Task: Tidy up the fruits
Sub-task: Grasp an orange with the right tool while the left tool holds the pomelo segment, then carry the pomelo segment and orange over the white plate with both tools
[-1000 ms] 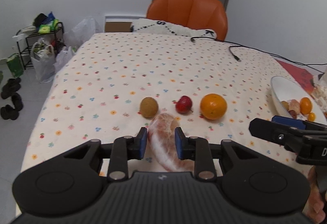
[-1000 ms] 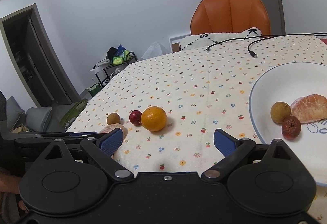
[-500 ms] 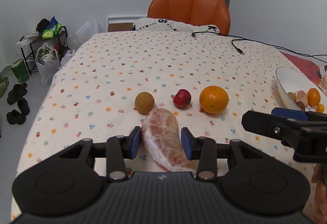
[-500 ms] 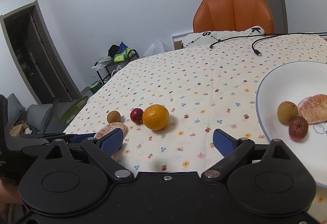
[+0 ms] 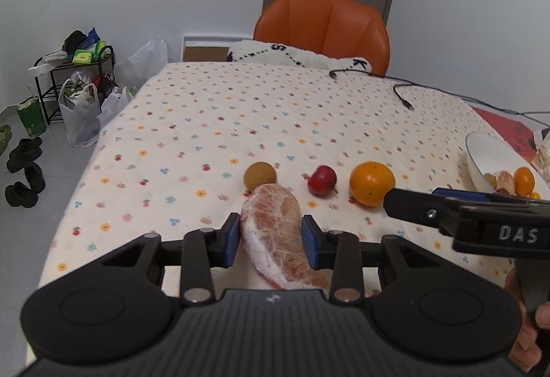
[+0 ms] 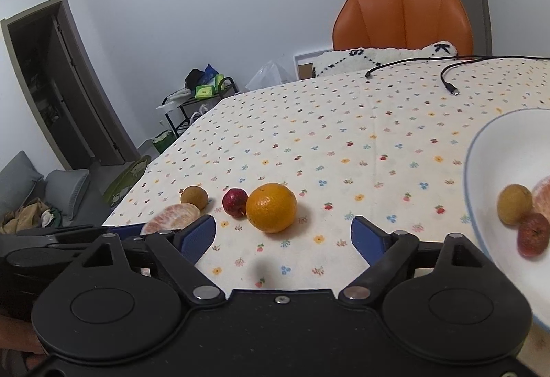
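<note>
A peeled pink citrus segment lies on the flowered tablecloth, its tip beside a small brown round fruit. My left gripper is open, its blue pads flanking the segment with thin gaps. To the right, in a row, sit a small red fruit and an orange. My right gripper is open wide and holds nothing; the orange sits just beyond its fingers. A white plate at the right holds a brown fruit, a red fruit and a peeled segment.
Black cables lie on the far right of the table. An orange chair with a white cushion stands behind it. Bags, a rack and shoes sit on the floor to the left. The table's left edge is close to the segment.
My left gripper's fingers have spread apart from the segment, which now rests on the cloth. My right gripper has shifted left, so the plate sits further right in its view.
</note>
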